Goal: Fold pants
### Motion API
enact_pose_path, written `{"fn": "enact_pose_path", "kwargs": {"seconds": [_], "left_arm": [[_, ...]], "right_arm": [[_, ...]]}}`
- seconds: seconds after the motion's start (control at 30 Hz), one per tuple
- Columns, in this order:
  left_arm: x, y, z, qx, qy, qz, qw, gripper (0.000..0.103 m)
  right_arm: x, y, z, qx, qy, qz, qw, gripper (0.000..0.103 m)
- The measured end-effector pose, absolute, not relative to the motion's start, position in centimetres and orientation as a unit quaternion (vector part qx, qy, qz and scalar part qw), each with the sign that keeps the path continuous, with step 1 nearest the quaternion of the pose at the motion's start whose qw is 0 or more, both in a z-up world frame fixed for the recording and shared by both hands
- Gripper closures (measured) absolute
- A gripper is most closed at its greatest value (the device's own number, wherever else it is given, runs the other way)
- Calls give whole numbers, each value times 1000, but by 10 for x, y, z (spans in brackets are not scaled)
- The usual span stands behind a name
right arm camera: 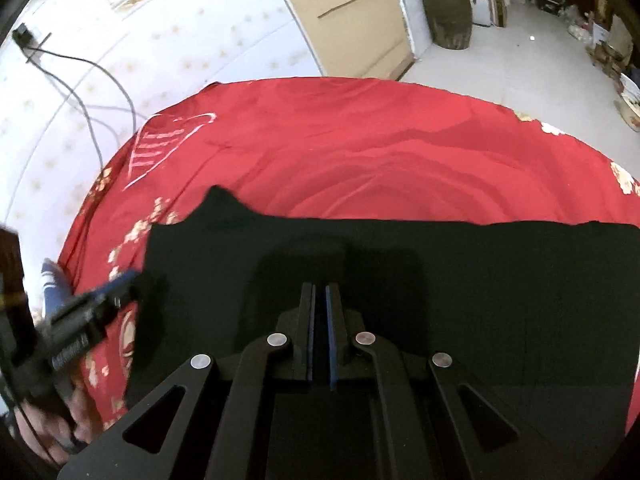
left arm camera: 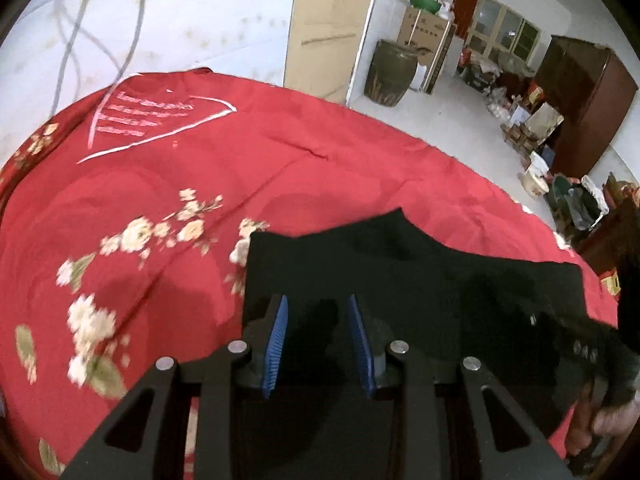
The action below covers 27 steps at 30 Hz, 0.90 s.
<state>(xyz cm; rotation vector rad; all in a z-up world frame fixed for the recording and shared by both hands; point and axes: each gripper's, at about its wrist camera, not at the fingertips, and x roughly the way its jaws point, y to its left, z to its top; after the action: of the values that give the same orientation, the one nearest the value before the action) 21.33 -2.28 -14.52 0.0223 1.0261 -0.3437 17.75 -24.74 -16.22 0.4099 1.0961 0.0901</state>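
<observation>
The black pants (left arm camera: 420, 272) lie flat on a red floral bedspread (left arm camera: 200, 184), folded into a wide rectangle; they also show in the right wrist view (right arm camera: 400, 264). My left gripper (left arm camera: 318, 300) is open above the pants' left end, its blue pads apart, nothing between them. My right gripper (right arm camera: 320, 288) hovers over the middle of the pants, its jaws nearly together with only a thin gap and no cloth between them. The left gripper also shows in the right wrist view (right arm camera: 100, 300) at the pants' left edge.
The bedspread (right arm camera: 400, 152) covers a bed against a white patterned wall (right arm camera: 120, 40) with hanging cables (left arm camera: 72, 40). Beyond the bed stand a dark ceramic jar (left arm camera: 388, 72), cardboard boxes (left arm camera: 424, 36), a brown wardrobe (left arm camera: 592, 96) and floor clutter.
</observation>
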Motion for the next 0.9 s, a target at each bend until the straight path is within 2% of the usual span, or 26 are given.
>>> {"fn": "enact_pose_path", "kwargs": {"seconds": [0.17, 0.53, 0.9], "left_arm": [[210, -27, -157, 23, 487, -156, 859, 68], [128, -12, -144, 13, 502, -161, 850, 68], [87, -11, -153, 18, 511, -151, 846, 68]], "right_arm": [[178, -248, -168, 182, 522, 45, 832, 99], [127, -205, -142, 88, 524, 49, 846, 99], [87, -185, -153, 69, 560, 55, 824, 99]]}}
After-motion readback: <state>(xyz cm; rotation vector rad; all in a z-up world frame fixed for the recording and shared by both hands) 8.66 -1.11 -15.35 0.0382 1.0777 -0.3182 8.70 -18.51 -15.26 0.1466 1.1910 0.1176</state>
